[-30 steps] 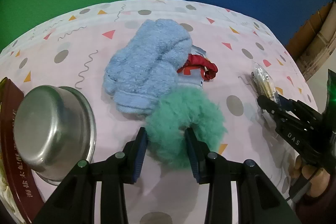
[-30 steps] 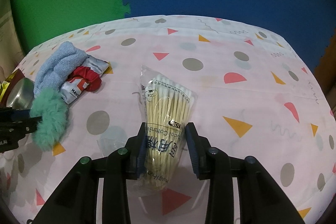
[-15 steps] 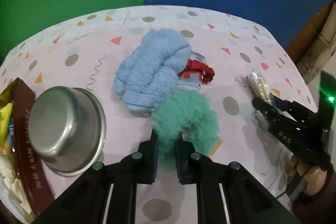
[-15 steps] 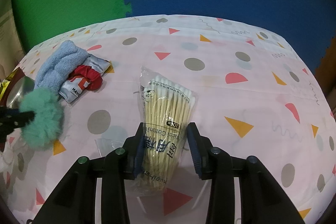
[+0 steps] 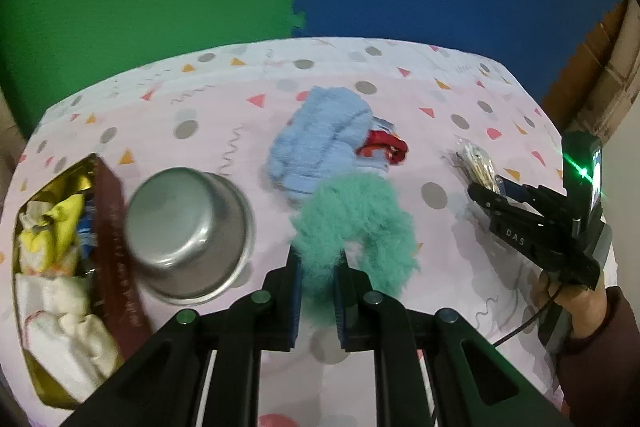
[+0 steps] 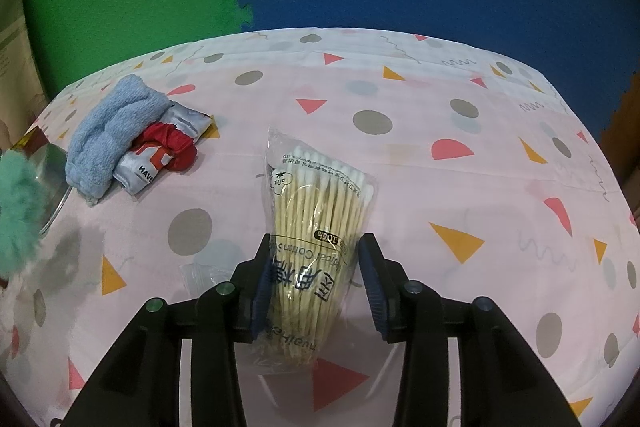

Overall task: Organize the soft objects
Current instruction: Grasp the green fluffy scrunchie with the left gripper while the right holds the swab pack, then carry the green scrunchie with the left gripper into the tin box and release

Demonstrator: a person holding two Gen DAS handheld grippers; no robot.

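Observation:
A fluffy green scrunchie (image 5: 360,211) hangs off the pink patterned tablecloth (image 5: 208,131), with my left gripper (image 5: 318,267) shut on its near side. It also shows at the left edge of the right wrist view as a green scrunchie (image 6: 18,207). Behind it lie a folded light-blue towel (image 5: 320,143) and a red and silver packet (image 5: 384,147). My right gripper (image 6: 316,251) stands open low over the table, its pads on either side of a bag of cotton swabs (image 6: 320,195); the right pad is clear of the bag.
An upturned steel bowl (image 5: 188,235) sits left of the scrunchie. Beside it is a dark red box (image 5: 112,259) holding white and yellow cloths. A small clear plastic bag (image 6: 204,275) lies by the right gripper's left finger. Green and blue foam mats stand behind the table.
My left gripper shut on the green scrunchie and rose with it, drawing back so the box of cloths came into view. The right gripper stayed over the swab bag, its jaws slightly wider.

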